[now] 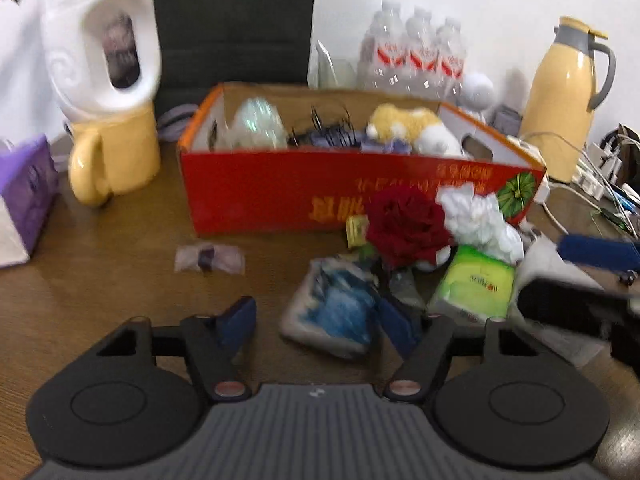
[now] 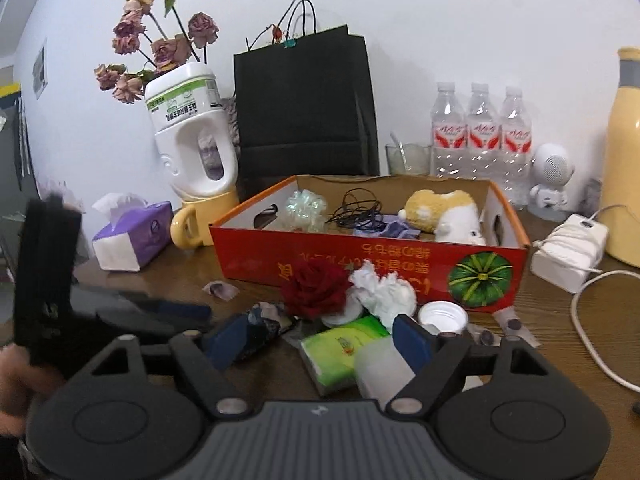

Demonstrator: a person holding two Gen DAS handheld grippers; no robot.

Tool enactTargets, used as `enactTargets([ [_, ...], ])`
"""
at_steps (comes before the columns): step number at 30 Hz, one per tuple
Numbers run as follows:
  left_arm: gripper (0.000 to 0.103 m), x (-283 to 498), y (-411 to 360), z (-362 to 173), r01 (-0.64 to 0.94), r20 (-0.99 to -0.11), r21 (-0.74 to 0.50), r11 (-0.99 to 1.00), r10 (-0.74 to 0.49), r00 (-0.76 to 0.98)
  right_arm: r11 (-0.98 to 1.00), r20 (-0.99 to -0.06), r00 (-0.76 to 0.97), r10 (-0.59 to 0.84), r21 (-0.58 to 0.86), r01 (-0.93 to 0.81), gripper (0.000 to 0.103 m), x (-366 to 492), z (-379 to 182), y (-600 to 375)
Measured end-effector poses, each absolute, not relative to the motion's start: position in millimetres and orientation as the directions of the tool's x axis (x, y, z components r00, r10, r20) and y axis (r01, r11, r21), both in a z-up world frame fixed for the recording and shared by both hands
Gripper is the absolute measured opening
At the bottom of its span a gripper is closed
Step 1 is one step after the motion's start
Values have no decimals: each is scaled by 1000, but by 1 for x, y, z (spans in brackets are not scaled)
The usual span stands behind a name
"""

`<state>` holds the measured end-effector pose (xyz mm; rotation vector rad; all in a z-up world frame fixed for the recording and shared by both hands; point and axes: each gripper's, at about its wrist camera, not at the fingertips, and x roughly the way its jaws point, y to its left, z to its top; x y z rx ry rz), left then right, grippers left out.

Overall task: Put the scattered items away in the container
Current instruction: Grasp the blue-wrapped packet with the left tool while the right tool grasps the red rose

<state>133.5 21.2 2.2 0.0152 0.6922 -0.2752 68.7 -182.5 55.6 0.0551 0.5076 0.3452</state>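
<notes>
Wooden tabletop against a white wall, crowded with a black paper bag, water bottles and a yellow thermos. At centre stands the red cardboard box, the container, already holding a plush toy, a coiled black cable and a crinkled clear wrapper. The scattered items lie in a heap just in front of its near wall: a red rose, crumpled white tissue, a green tissue pack, a white cap and a blue-printed packet. The left gripper is spread wide and holds nothing; the packet lies directly ahead, between its fingers and toward the right one, its long axis running roughly away from the camera, though blur makes this uncertain. The right gripper is likewise wide open and empty, with the green tissue pack between its fingers. Each tool thus has its own nearest target, and the box lies straight beyond both.
</notes>
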Motion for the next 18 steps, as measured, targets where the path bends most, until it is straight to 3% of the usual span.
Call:
enactTargets([
  [3, 65, 131, 21, 1, 277, -628, -79, 958, -264, 732, 933, -480, 803, 354, 118, -341, 80, 87, 57, -172],
  [4, 45, 129, 20, 1, 283, -623, -73, 956, -265, 736, 933, -489, 799, 349, 99, -347, 80, 94, 58, -166],
  [7, 22, 127, 24, 2, 262, -621, -28, 965, -222, 752, 923, -510, 780, 362, 80, -376, 80, 117, 58, -150],
  [15, 18, 115, 77, 25, 136, -540, -144, 980, -192, 819, 941, -569, 778, 266, -24, -339, 74, 156, 40, -118],
  [16, 18, 117, 81, 25, 120, -540, -148, 982, -182, 822, 941, -576, 778, 253, -40, -336, 69, 158, 36, -115],
  [17, 18, 118, 82, 26, 108, -541, -149, 983, -172, 823, 941, -582, 774, 250, -42, -336, 49, 160, 33, -113],
  [18, 18, 118, 83, 26, 104, -542, -148, 984, -168, 824, 941, -586, 770, 253, -34, -336, 45, 161, 31, -113],
])
